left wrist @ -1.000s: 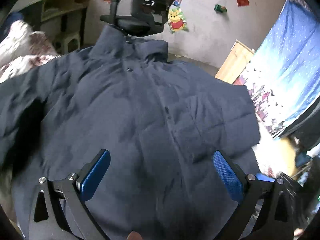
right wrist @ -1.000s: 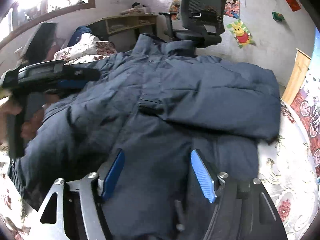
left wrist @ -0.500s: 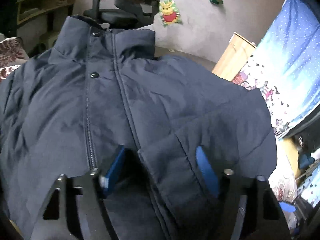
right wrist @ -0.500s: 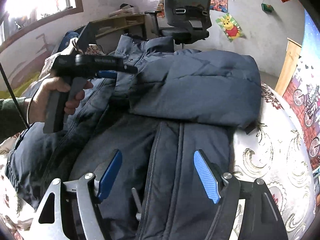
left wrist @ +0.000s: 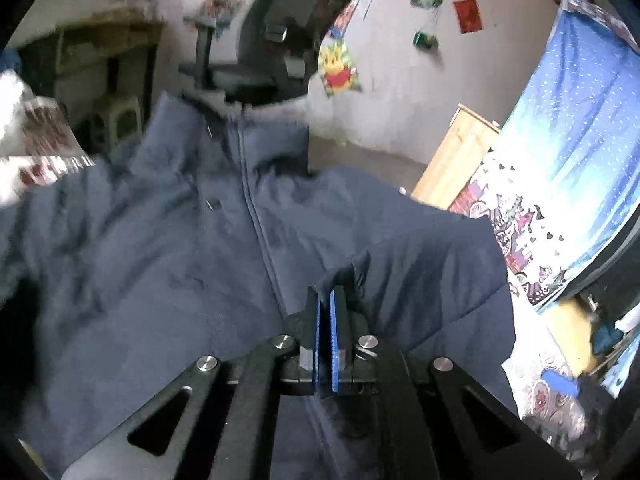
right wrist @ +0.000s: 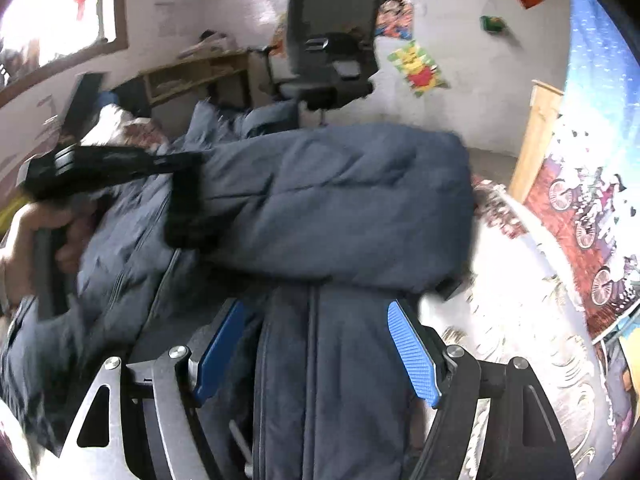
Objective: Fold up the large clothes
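Observation:
A large dark navy padded jacket (left wrist: 168, 264) lies spread front-up on a bed, collar at the far end. Its right sleeve (right wrist: 340, 208) is folded across the chest. My left gripper (left wrist: 325, 300) is shut on the cuff edge of that sleeve near the zip line. In the right wrist view the left gripper (right wrist: 188, 208) shows at the sleeve's left end, held by a hand. My right gripper (right wrist: 316, 344) is open, its blue pads either side of the jacket's lower front hem, with fabric between them.
A black office chair (right wrist: 332, 60) stands behind the collar. The patterned white bedsheet (right wrist: 520, 320) shows on the right. A wooden board (left wrist: 452, 160) and a blue curtain (left wrist: 568, 140) are at the right. A desk (left wrist: 104, 40) is at the back left.
My left gripper has closed from wide open onto the folded sleeve's cuff. My right gripper stays open and has shifted a little over the lower front.

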A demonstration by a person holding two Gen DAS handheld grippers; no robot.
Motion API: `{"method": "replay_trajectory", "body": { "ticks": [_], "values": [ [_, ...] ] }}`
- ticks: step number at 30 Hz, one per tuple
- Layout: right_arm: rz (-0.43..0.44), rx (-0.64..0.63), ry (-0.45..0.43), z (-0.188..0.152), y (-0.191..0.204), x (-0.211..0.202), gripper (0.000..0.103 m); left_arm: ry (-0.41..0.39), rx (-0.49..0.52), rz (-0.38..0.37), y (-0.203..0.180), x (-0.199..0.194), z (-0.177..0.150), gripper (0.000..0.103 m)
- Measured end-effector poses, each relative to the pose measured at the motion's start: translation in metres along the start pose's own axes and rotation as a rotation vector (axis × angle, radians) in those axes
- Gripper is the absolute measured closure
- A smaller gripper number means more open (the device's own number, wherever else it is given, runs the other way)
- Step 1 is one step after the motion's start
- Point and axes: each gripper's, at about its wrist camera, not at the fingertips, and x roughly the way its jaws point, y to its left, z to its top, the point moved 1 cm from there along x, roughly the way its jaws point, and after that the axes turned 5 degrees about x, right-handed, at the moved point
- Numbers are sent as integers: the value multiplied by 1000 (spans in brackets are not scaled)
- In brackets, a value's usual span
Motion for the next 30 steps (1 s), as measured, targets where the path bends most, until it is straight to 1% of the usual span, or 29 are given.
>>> {"method": "replay_trajectory", "body": {
  "ticks": [2, 5, 6, 8, 10, 12, 15, 19, 22, 24, 26, 28, 30],
  "values": [
    [-13, 8, -37, 9, 1, -3, 23, -23, 23, 30, -3, -17, 4, 101],
    [-18, 9, -99, 27, 4, -7, 23, -45, 43, 73, 3, -44, 5, 101],
    [-24, 10, -131, 33, 7, -10, 23, -50, 47, 85, 7, -53, 3, 101],
    [-16, 22, -174, 43, 10, -13, 23, -61, 56, 114, 16, -69, 1, 101],
    [-11, 27, -195, 53, 16, -11, 23, -70, 71, 157, 26, -82, -1, 101],
    [-6, 16, -196, 59, 24, -4, 23, -74, 68, 206, 40, -94, -5, 101],
    [6, -1, -175, 67, 38, 14, 23, -76, 17, 279, 69, -109, -10, 101],
    [33, 7, -145, 70, 55, 40, 23, -44, -21, 361, 104, -113, -19, 101],
    [52, 2, -106, 75, 71, 66, 24, 3, -29, 387, 122, -104, -30, 101],
    [69, -10, -60, 76, 83, 86, 30, 27, -25, 393, 128, -96, -37, 101],
    [67, -37, -11, 76, 96, 108, 37, 49, -20, 404, 132, -85, -43, 101],
    [72, -55, 31, 72, 108, 126, 41, 71, -19, 413, 137, -76, -48, 101],
    [65, -68, 85, 66, 116, 146, 41, 99, -26, 423, 145, -67, -54, 101]
  ]
}}
